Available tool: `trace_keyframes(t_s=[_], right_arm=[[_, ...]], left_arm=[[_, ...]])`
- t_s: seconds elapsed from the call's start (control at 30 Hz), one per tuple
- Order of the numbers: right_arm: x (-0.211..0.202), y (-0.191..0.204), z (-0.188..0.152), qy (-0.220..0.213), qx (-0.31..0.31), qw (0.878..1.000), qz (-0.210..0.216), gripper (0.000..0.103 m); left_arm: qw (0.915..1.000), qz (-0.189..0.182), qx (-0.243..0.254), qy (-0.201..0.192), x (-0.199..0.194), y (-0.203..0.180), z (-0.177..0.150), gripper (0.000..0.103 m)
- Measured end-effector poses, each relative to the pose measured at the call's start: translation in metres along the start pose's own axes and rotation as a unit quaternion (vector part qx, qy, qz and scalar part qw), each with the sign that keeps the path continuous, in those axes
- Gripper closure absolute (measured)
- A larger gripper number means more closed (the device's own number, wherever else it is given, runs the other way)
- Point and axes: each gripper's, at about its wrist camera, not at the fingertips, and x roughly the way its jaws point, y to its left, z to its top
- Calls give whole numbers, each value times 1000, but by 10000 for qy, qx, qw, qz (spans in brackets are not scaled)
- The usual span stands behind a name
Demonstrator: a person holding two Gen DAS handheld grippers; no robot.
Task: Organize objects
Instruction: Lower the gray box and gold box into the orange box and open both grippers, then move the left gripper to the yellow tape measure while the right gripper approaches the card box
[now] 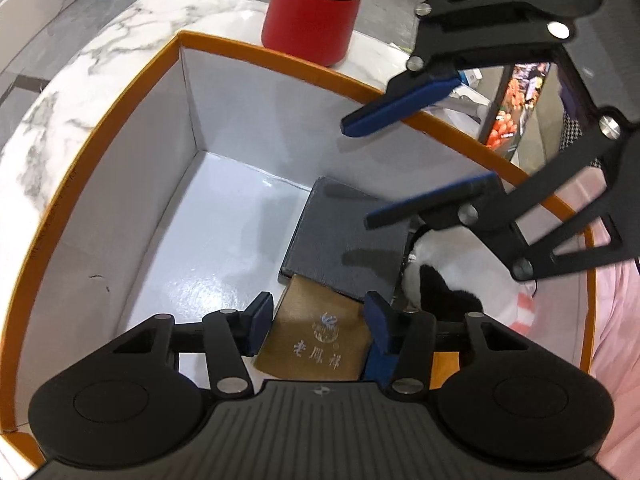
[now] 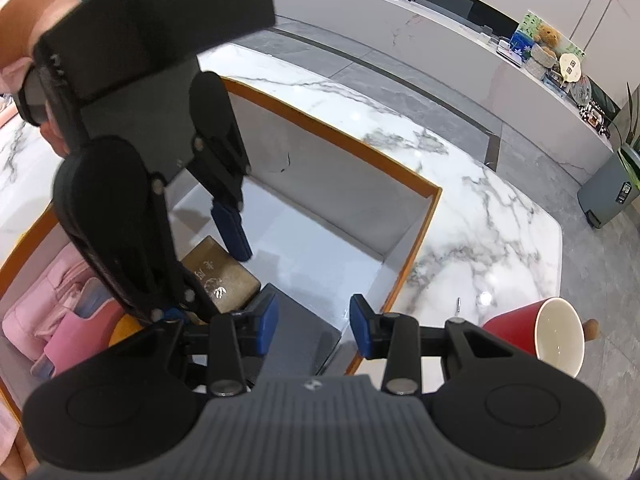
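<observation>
— Left wrist view?
— My left gripper straddles the brown gift box inside the orange-rimmed box; grasp uncertain.
— Right wrist view?
— My right gripper gapes empty over the dark flat case; left is nearer.

Storage box: open-topped, orange rim, white inner walls and glossy white floor; stands on the marble table

Brown box: small, flat, golden-brown, pale emblem and Chinese characters on its lid; lies on the storage box floor, one corner overlapping the dark case

Dark case: flat, square, dark grey-blue, textured; lies flat on the floor against the far wall

Plush toy: black and white, partly hidden; lies just beside the dark case

Red mug: white inside, upright on the table just outside the storage box's far wall
</observation>
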Motion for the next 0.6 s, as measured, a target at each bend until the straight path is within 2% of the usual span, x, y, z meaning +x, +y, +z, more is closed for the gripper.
trace_keyframes(t_s=[0.27,0.43,0.5,0.6], right_arm=[[-1,5,0,23,-19,10000,61,61],[-18,9,5,-107,125,9998,142,61],[-27,16,8,-172,99,9997,157,56],[-38,32,14,-259,-5,9996,138,56]], left_arm=[[9985,372,-134,-376,-13,-10,-13,43],[9948,522,-138,-866,-53,-30,-37,42],[9922,618,-155,-1076,-71,-39,-47,41],[9872,841,-302,-1323,-95,-57,-59,41]])
